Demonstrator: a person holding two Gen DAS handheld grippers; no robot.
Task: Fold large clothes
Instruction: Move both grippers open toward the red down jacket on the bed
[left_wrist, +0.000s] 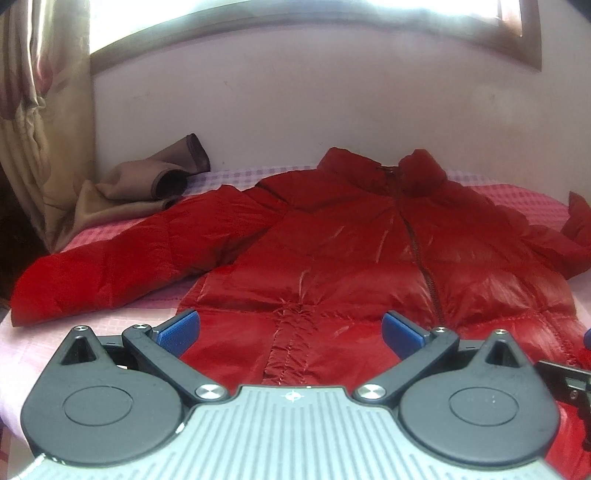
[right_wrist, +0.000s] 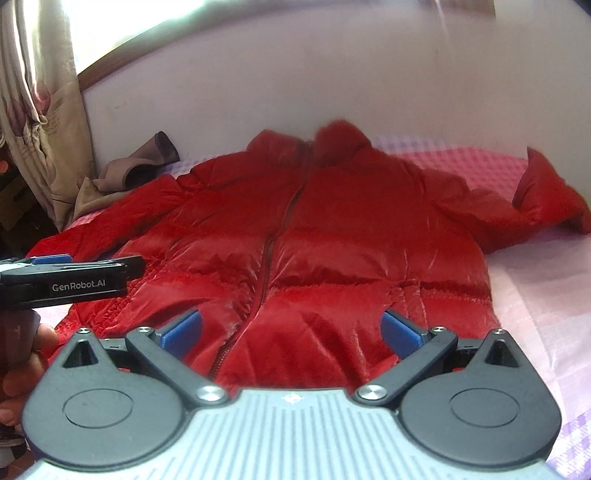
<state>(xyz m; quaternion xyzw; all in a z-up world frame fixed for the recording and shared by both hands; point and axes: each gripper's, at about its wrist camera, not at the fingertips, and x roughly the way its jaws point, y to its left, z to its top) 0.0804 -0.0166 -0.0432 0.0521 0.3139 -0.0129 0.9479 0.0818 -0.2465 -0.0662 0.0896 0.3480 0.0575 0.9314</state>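
Observation:
A red puffer jacket lies flat, zipped, front up on the bed, collar toward the wall, sleeves spread to both sides. It also shows in the right wrist view. My left gripper is open and empty, hovering over the jacket's bottom hem left of the zipper. My right gripper is open and empty over the hem, right of the zipper. The left gripper's body shows from the side in the right wrist view, over the left hem corner.
The bed has a pink checked sheet. A brown garment lies crumpled at the far left by the wall. A flowered curtain hangs on the left. A white wall stands behind the bed.

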